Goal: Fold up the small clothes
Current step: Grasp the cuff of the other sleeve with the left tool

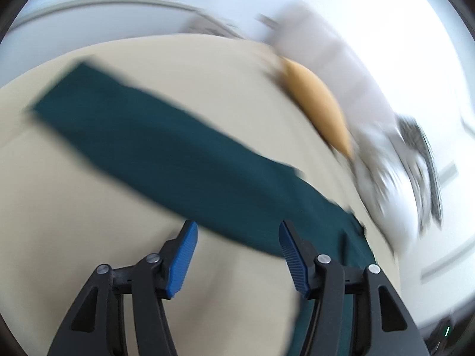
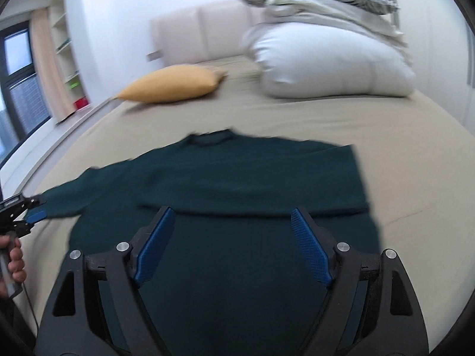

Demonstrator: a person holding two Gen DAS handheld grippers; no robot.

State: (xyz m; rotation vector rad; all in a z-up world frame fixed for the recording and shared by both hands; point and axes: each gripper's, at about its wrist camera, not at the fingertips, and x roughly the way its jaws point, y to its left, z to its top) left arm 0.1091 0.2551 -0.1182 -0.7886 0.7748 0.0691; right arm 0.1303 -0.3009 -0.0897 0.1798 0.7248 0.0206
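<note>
A dark green sweater lies flat on the beige bed sheet, collar toward the headboard. A folded layer crosses its body, with an edge just past my right fingertips. My right gripper hovers open above the sweater's middle, nothing between its blue pads. One sleeve stretches out to the left side. My left gripper is open over that sleeve, and the cloth is not pinched. In the right wrist view, the left gripper sits at the sleeve's cuff, held by a person's hand.
A yellow cushion lies near the headboard. Piled white pillows fill the bed's far right. Shelves and a dark window stand beyond the bed's left edge. The left wrist view is blurred.
</note>
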